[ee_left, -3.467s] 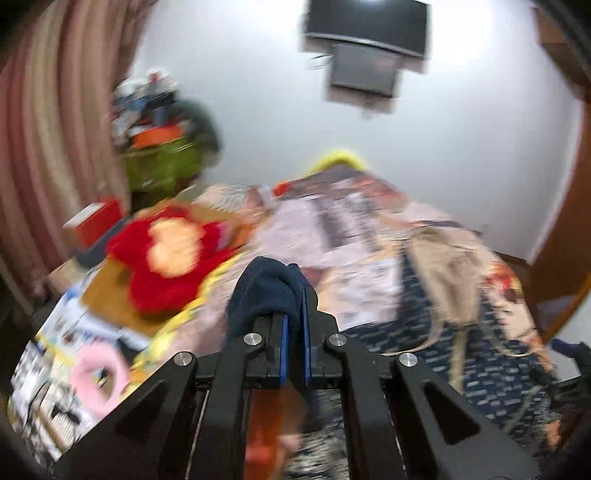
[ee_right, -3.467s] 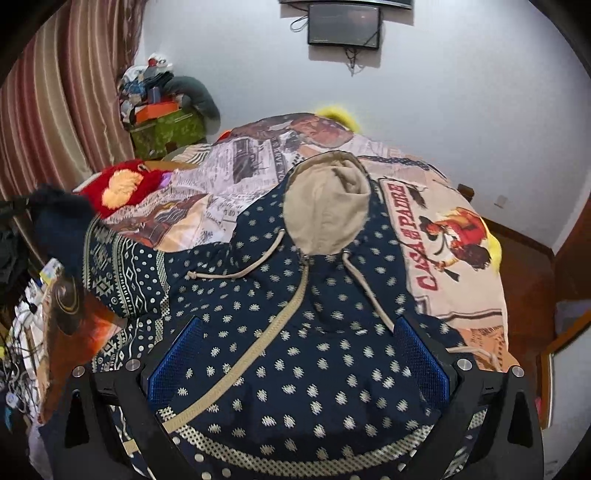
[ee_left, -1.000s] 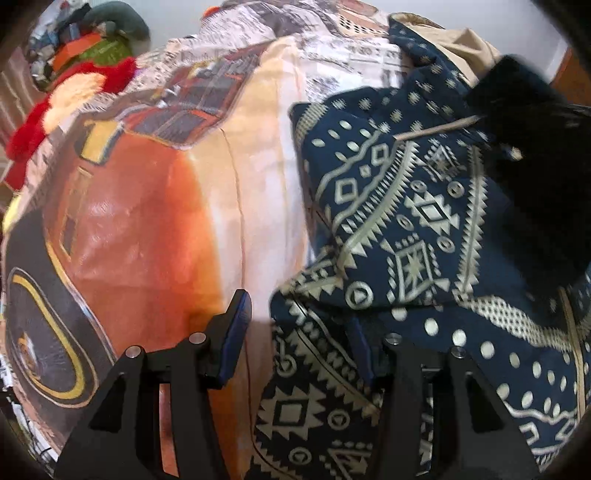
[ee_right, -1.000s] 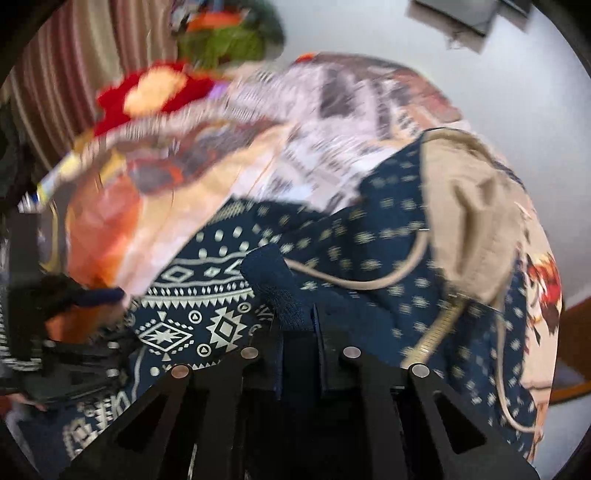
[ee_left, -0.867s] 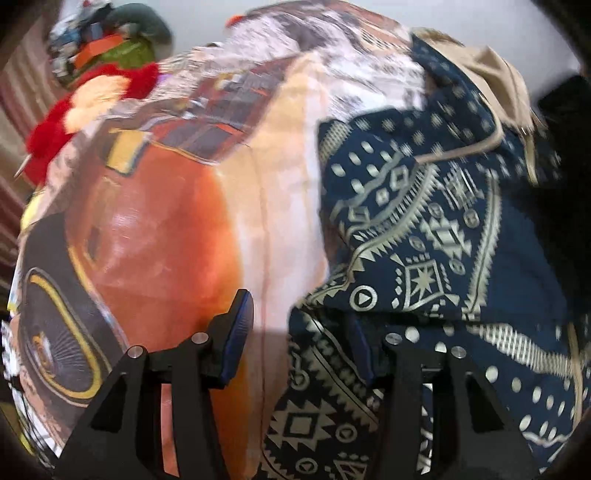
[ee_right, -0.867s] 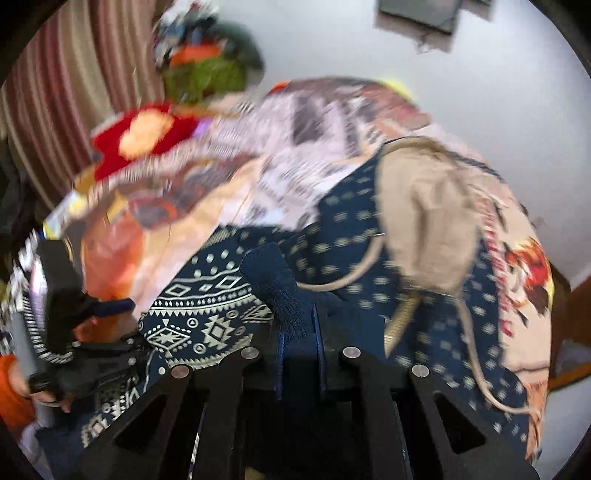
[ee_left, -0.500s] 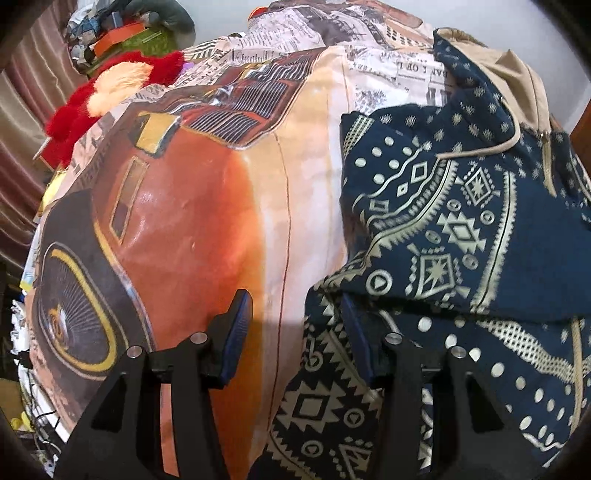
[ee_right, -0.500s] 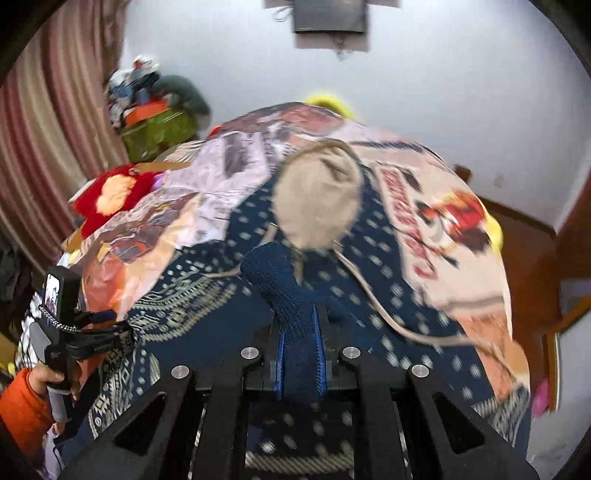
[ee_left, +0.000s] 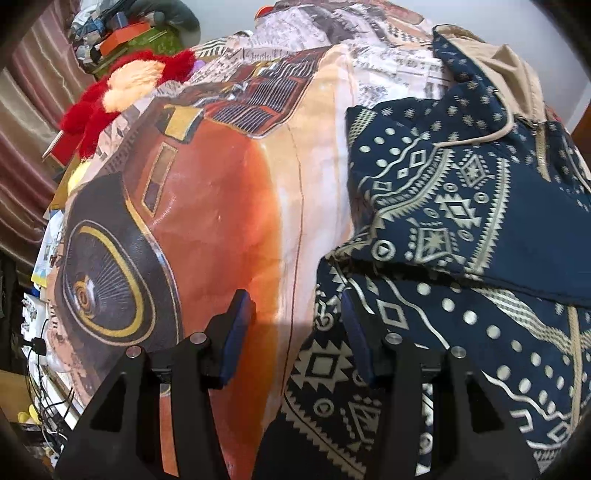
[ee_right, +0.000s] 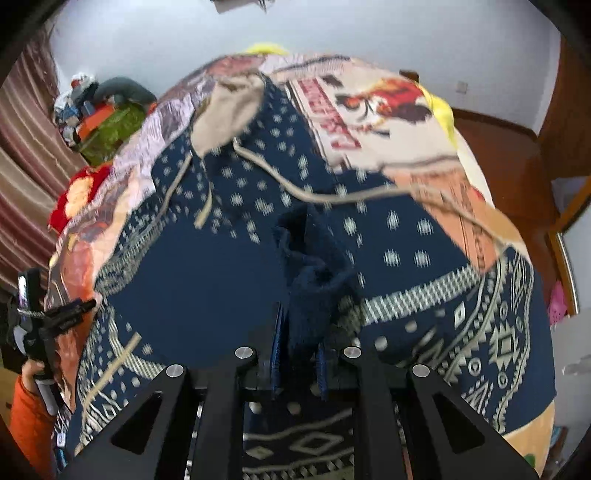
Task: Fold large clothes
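While striped pink curtains (ee_left: 22,122) fill the far left of the left wrist view, a red and cream plush toy (ee_left: 122,88) lies at the near edge of a bed, with a pile of boxes and clutter (ee_left: 125,33) behind it. Next comes the bedspread (ee_left: 207,206), printed with a large orange vintage car and newspaper patterns. Low in the middle, the left gripper (ee_left: 295,325) hangs with its blue-padded fingers spread apart; one pad is over the orange print and the other sits at the edge of the hoodie (ee_left: 461,236), holding nothing. To the right, that navy hoodie with cream geometric and dotted patterns lies on the bed, one sleeve folded across its body and its tan hood (ee_left: 506,70) toward the far end. From the right wrist view, the left side shows the other handheld gripper at the bed's edge, gripped by a hand with an orange sleeve (ee_right: 29,413). In the centre, the right gripper (ee_right: 299,354) has its pads pressed together on a bunched navy cuff (ee_right: 310,266) of the hoodie, above the spread garment. A tan drawstring (ee_right: 332,197) trails across the fabric. On the right are a cowboy print (ee_right: 380,99) on the bedspread and wooden flooring (ee_right: 509,155).
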A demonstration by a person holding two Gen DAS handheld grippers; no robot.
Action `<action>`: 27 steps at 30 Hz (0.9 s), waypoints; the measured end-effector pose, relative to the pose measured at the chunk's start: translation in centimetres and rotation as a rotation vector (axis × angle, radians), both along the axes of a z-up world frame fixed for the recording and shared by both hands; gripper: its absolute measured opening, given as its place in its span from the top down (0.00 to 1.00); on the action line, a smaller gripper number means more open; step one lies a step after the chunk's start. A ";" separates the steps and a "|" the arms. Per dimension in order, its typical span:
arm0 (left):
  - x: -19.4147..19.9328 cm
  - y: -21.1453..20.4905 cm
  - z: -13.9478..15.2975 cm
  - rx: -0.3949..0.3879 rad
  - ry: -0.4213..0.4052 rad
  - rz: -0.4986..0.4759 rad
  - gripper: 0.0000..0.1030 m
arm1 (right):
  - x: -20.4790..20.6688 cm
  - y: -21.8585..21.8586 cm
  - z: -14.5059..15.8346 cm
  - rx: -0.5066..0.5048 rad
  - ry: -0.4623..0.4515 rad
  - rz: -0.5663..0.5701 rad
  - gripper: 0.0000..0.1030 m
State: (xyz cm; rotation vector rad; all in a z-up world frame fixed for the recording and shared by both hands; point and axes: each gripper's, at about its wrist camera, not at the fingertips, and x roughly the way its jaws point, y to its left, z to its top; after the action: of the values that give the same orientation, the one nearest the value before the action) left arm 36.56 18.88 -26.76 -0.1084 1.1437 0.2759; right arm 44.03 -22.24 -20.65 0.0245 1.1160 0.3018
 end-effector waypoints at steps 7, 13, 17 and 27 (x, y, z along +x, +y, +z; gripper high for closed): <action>-1.0 -2.1 3.0 0.017 -0.056 -0.076 0.51 | -0.9 -1.3 -0.2 -0.033 0.013 -0.021 0.69; -0.5 -5.9 6.0 0.026 -0.108 -0.178 0.51 | -2.3 -4.0 1.6 -0.053 -0.066 -0.073 0.37; 0.7 -9.4 8.0 0.013 -0.152 -0.253 0.48 | -3.4 -6.3 3.5 -0.059 -0.119 -0.112 0.31; 5.1 -19.1 10.0 -0.074 -0.190 -0.435 0.38 | -6.7 -16.2 5.9 0.009 -0.148 -0.315 0.21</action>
State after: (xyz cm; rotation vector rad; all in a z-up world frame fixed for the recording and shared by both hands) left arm 41.62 -0.18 -16.77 0.0496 0.9605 -0.1606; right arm 37.32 -38.42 -14.79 0.1819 0.9464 0.0261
